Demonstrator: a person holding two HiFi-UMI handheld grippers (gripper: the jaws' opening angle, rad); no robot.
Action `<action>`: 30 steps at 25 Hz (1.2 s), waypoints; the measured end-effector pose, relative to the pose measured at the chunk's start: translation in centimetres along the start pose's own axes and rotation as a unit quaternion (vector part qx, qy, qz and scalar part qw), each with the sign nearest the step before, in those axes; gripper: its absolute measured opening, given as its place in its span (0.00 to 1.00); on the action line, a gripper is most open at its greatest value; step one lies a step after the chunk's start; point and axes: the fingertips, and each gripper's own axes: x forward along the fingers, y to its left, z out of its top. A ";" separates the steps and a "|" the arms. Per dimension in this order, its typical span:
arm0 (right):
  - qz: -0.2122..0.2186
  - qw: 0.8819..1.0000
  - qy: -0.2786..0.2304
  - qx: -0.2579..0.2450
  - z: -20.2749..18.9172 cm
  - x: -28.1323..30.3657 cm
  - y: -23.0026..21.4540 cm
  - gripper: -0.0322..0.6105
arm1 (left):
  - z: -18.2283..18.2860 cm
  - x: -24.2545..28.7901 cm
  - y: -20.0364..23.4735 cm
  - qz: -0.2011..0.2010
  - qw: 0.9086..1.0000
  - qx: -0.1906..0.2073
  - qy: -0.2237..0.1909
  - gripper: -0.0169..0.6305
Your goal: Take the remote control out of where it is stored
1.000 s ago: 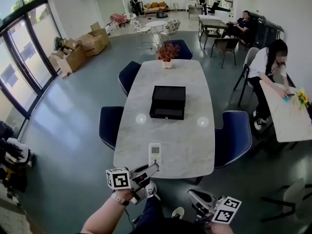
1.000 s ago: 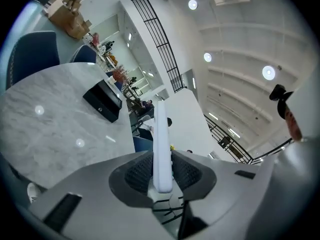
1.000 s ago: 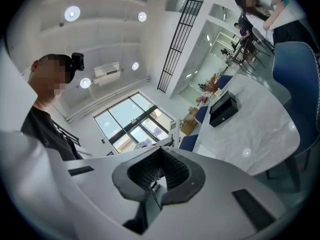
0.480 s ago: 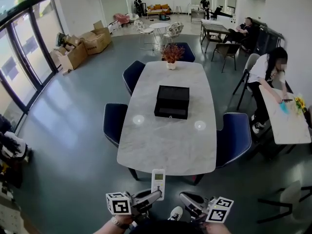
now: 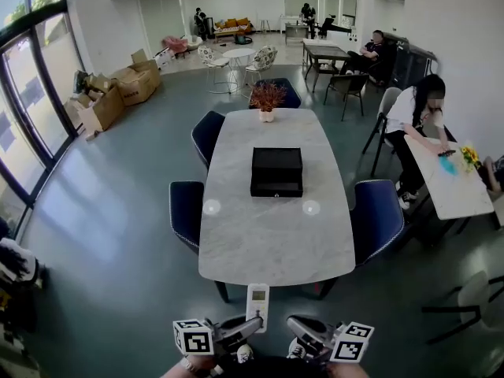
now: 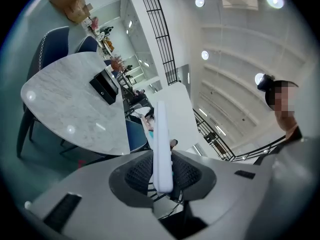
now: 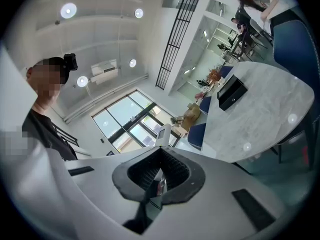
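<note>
A white remote control (image 5: 257,302) stands upright in my left gripper (image 5: 250,327), which is shut on its lower end, in the air just in front of the near edge of the marble table (image 5: 276,242). In the left gripper view the remote control (image 6: 161,149) sits edge-on between the pads of the left gripper (image 6: 162,176). My right gripper (image 5: 295,325) hangs beside it, holding nothing; in its own view the right gripper (image 7: 159,176) has its pads together. A black box (image 5: 276,172) lies closed at the table's middle.
Blue chairs (image 5: 376,219) stand round the table, and a potted plant (image 5: 267,99) sits at its far end. A person sits at a side table (image 5: 449,183) on the right. Cardboard boxes (image 5: 110,101) are piled at the far left by the windows.
Both grippers have drawn back from the table towards me. The remote, which was over the table's near edge, now hangs off the table in the left gripper.
</note>
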 end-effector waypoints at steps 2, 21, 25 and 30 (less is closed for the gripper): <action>-0.006 1.000 -0.006 0.004 -0.6 0.5 0.0 0.06 | 0.2 -0.5 0.3 -0.003 1.000 -0.006 0.002 0.18; -0.003 1.000 0.007 -0.012 -3.0 3.8 2.5 0.06 | 1.5 -3.7 0.3 -0.028 1.000 -0.013 0.003 0.18; -0.004 1.000 0.008 -0.015 -3.0 3.5 2.6 0.06 | 1.3 -3.5 0.3 -0.034 0.999 -0.028 -0.004 0.18; -0.002 1.000 0.013 -0.016 -3.0 3.2 2.4 0.06 | 1.2 -3.3 0.4 -0.029 0.999 -0.027 -0.005 0.18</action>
